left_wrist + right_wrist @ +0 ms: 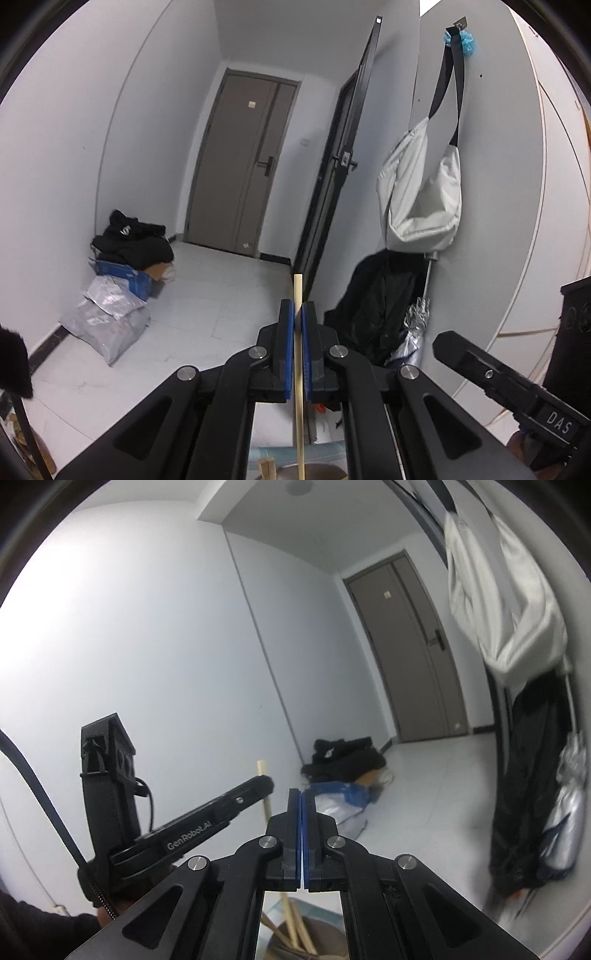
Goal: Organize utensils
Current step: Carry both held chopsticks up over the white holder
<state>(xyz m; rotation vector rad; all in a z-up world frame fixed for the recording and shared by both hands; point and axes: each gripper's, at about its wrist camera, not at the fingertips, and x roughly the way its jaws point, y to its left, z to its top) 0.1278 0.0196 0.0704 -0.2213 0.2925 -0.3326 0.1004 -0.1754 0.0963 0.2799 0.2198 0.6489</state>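
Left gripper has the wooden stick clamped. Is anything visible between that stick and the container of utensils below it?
Nothing visible blocks it. The left gripper holds the wooden stick upright, its lower end running down toward the container glimpsed below. The right gripper, jaws shut and empty, sits off to the side. Only slivers of the container show.

White letters reading "DAS" are showing on a small plate on the black body of the right hand-held gripper (517, 384), seen at the lower right of the left wrist view. White lettering reading "GenRobot.AI" is running along the black side of the left hand-held gripper (221, 808) in the right wrist view. A white mark on the black clothes (127, 230) is too small to read.
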